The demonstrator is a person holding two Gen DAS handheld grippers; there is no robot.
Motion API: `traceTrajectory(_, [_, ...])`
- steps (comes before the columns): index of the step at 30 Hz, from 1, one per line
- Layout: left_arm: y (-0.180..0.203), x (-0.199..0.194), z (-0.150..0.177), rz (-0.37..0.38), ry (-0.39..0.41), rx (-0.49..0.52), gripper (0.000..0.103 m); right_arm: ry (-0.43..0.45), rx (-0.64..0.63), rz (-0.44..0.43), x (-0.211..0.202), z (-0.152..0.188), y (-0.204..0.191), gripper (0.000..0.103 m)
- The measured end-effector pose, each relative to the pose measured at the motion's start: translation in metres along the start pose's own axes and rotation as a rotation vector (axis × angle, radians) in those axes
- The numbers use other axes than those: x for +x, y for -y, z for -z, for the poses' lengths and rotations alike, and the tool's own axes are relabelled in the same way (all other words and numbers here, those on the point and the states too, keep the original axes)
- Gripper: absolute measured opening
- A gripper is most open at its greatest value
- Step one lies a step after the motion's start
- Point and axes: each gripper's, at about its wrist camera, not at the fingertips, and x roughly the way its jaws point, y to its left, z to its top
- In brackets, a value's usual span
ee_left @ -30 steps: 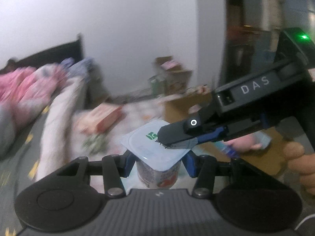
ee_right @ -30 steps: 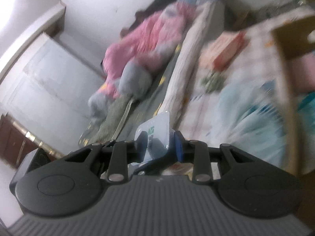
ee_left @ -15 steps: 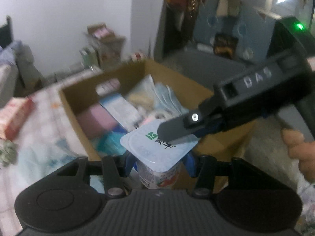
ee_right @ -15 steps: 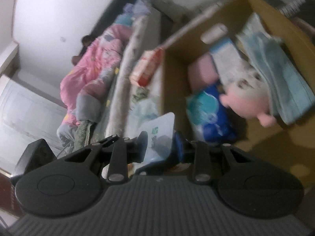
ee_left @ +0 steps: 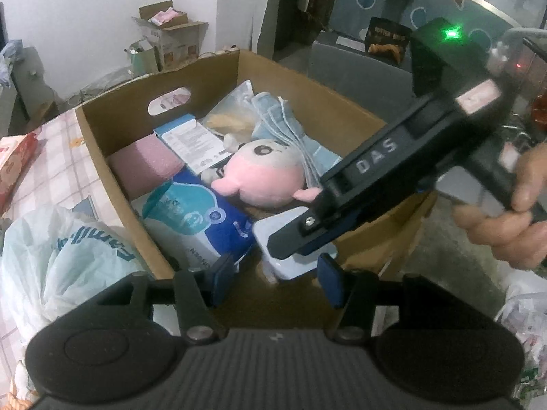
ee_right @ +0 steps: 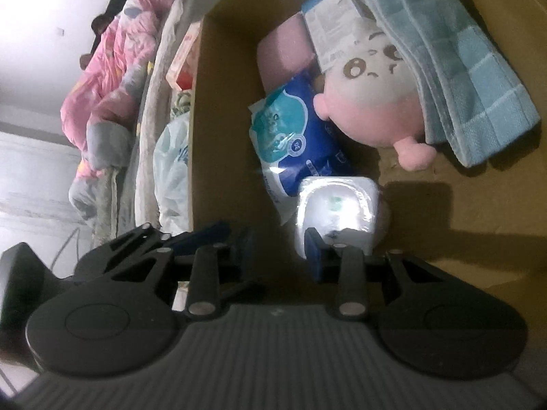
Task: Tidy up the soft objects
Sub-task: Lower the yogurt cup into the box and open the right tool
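Yogurt cup [ee_right: 338, 212] sits on the floor of the cardboard box [ee_left: 112, 126], upright as far as I can tell, foil lid up. It lands in the one bare patch of floor, which is probably why it goes here: the rest is taken.

Left gripper [ee_left: 277, 281]: jaws apart, about half width, nothing between the pads. The cup is just ahead of its tips and slightly toward its right finger, pads clear of it on both sides. Reads as released.

Right gripper [ee_right: 280, 249]: jaws set narrow, with a gap between the pads. In its own view nothing is between the pads; the cup is just ahead and off to the side of its right finger [ee_right: 312, 256], which overlaps the cup's near edge. Touching or just in front, can't tell. From the left view its tip lies over the lid, so it probably steadied the lid edge while the left carried the body.

Ahead of both grippers, beyond the cup: blue wipes pack [ee_right: 294, 136] touching or just beside it, pink plush [ee_left: 259, 174] further in, blue towel [ee_right: 454, 61] draped over the plush, pink sponge block [ee_left: 143, 164] at the far wall.

Judgement: placement looks done. Next is to back both grippers out without clipping the lid.
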Motion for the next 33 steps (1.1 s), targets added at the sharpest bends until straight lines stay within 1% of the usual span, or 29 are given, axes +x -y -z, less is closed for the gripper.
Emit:
traceTrajectory(2, [0.002, -0.006, 0.0, -0.002, 0.015, 0.003, 0.055, 0.015, -0.023, 0.024, -0.005, -0.001, -0.004, 0.032])
traceTrajectory(6, [0.002, -0.026, 0.002, -0.006, 0.058, -0.004, 0.055, 0.102, -0.083, 0.068, -0.023, -0.006, -0.012, 0.032])
traceTrajectory(9, [0.0, -0.038, 0.004, -0.023, 0.092, -0.011, 0.056, 0.14, -0.098, 0.127, -0.028, -0.011, -0.011, 0.033])
traceTrajectory(11, [-0.003, -0.047, 0.007, -0.041, 0.113, -0.018, 0.057, 0.143, -0.105, 0.173, -0.024, -0.015, -0.008, 0.033])
traceTrajectory(12, [-0.004, -0.052, 0.009, -0.051, 0.127, -0.025, 0.059, 0.135, -0.108, 0.19, -0.019, -0.017, -0.007, 0.034])
traceTrajectory(14, [-0.008, -0.062, 0.013, -0.066, 0.157, -0.039, 0.064, 0.109, -0.099, 0.202, -0.009, -0.022, -0.002, 0.034])
traceTrajectory(17, [-0.014, -0.077, 0.023, -0.1, 0.191, -0.06, 0.066, 0.1, -0.109, 0.237, 0.002, -0.028, 0.001, 0.035])
traceTrajectory(19, [-0.019, -0.085, 0.031, -0.128, 0.201, -0.078, 0.066, 0.085, -0.088, 0.222, 0.007, -0.03, 0.006, 0.035])
traceTrajectory(21, [-0.026, -0.092, 0.041, -0.148, 0.207, -0.1, 0.067, 0.077, -0.097, 0.223, 0.009, -0.028, 0.007, 0.035])
traceTrajectory(24, [-0.039, -0.099, 0.056, -0.172, 0.203, -0.153, 0.067, 0.041, -0.075, 0.193, 0.015, -0.024, 0.01, 0.035])
traceTrajectory(29, [-0.06, -0.104, 0.078, -0.191, 0.191, -0.251, 0.067, 0.005, -0.04, 0.149, 0.023, -0.012, 0.011, 0.035])
traceTrajectory(33, [-0.071, -0.108, 0.092, -0.2, 0.196, -0.305, 0.067, -0.03, -0.036, 0.119, 0.034, -0.002, 0.006, 0.034])
